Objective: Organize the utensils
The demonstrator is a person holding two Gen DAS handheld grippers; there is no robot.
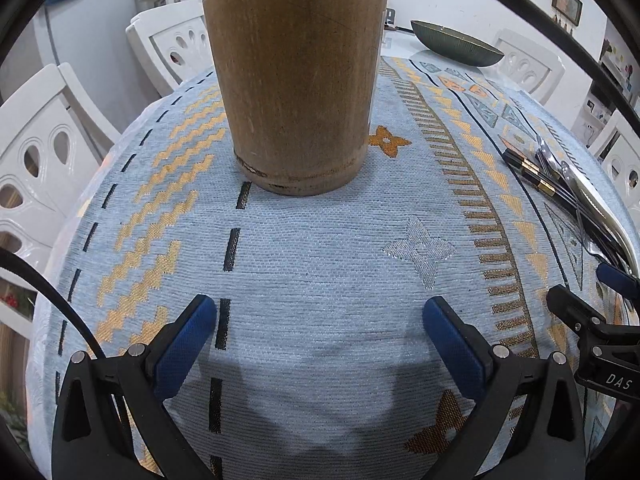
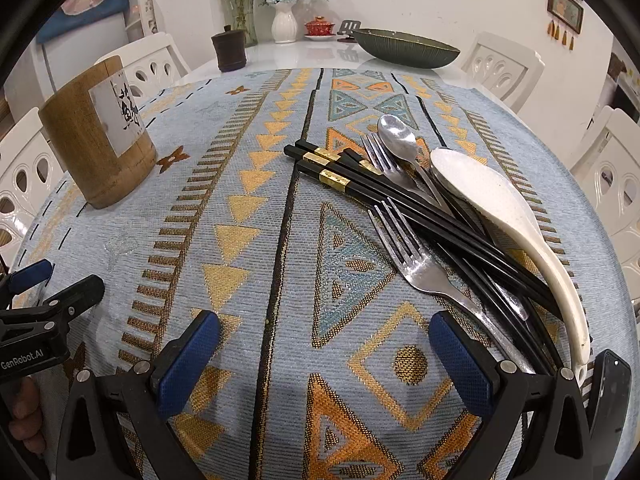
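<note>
A tall wooden utensil holder (image 1: 296, 80) stands upright on the patterned cloth, straight ahead of my left gripper (image 1: 320, 320), which is open and empty. The same holder (image 2: 100, 136), with a white label, shows at far left in the right wrist view. My right gripper (image 2: 324, 336) is open and empty just left of a heap of utensils: black chopsticks (image 2: 380, 192) with gold bands, two metal forks (image 2: 412, 256), a metal spoon (image 2: 400, 140) and a white rice paddle (image 2: 516, 220). The heap (image 1: 568, 184) also appears at right in the left wrist view.
A dark green bowl (image 2: 404, 46), a dark cup (image 2: 229, 51), a white vase of flowers (image 2: 284, 20) and a red lidded cup (image 2: 318, 28) sit at the table's far end. White chairs (image 1: 44, 152) ring the table. The other gripper (image 2: 44, 320) shows at left.
</note>
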